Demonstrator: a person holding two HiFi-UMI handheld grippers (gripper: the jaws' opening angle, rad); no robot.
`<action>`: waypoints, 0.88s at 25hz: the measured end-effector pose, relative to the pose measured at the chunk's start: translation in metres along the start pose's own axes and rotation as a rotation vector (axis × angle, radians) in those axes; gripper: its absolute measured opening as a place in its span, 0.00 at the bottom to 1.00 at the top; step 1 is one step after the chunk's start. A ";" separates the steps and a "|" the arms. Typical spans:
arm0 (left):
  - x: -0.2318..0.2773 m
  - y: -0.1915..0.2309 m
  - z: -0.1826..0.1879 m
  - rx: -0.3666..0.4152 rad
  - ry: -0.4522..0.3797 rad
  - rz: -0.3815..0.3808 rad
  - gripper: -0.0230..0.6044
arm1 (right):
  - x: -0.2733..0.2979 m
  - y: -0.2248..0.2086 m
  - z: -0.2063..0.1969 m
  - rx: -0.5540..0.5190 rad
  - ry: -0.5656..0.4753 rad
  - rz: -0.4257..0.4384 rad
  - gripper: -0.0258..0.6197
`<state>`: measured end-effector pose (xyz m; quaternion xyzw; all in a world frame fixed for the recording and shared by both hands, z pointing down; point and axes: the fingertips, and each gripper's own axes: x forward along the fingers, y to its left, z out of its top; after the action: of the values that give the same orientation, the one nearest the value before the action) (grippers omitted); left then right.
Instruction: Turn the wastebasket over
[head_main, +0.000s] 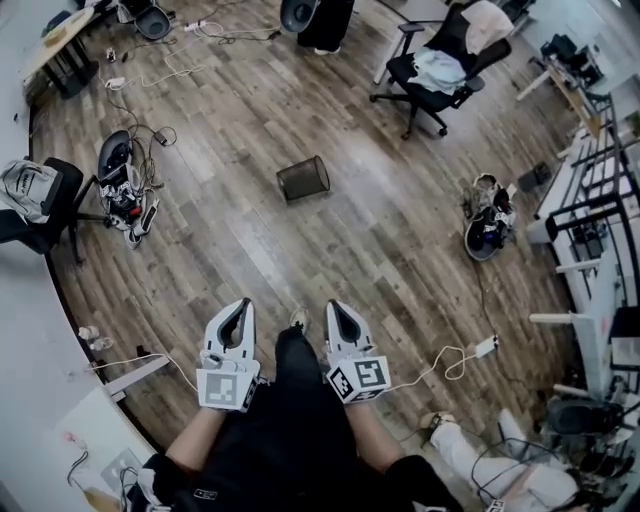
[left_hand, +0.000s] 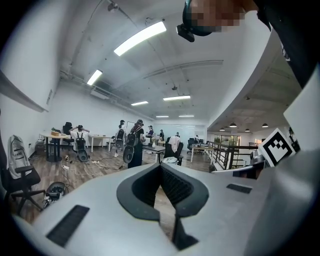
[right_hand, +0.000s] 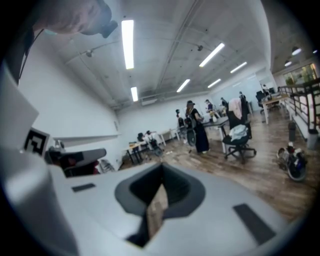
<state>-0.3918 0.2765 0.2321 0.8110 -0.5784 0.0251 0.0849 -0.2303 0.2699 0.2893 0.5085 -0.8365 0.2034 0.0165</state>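
In the head view a black mesh wastebasket (head_main: 303, 178) lies on its side on the wood floor, well ahead of me. Both grippers are held low in front of my body, side by side and far short of the basket. My left gripper (head_main: 242, 304) is shut with nothing in it, and so is my right gripper (head_main: 336, 306). The left gripper view shows the left gripper (left_hand: 161, 166) with its jaws together and only floor beyond. In the right gripper view the right gripper (right_hand: 162, 168) is likewise closed and empty. Neither gripper view shows the basket.
An office chair draped with clothes (head_main: 441, 66) stands at the back right, and a person (head_main: 325, 22) stands at the far end. Gear and cables (head_main: 126, 180) lie on the floor at left by a black chair (head_main: 38, 205). A bag (head_main: 488, 216), a white power strip (head_main: 486, 346) and a railing (head_main: 600, 190) are at right.
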 end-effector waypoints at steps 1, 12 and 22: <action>0.013 -0.001 0.002 0.007 0.003 0.003 0.09 | 0.007 -0.008 0.005 -0.001 0.002 0.004 0.09; 0.118 0.005 0.017 0.040 0.002 0.024 0.09 | 0.073 -0.079 0.029 0.038 0.032 0.006 0.09; 0.220 0.025 0.015 0.041 0.057 -0.143 0.09 | 0.130 -0.123 0.035 0.091 0.014 -0.135 0.09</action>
<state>-0.3433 0.0607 0.2503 0.8506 -0.5159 0.0538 0.0862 -0.1815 0.0986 0.3272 0.5628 -0.7900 0.2431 0.0128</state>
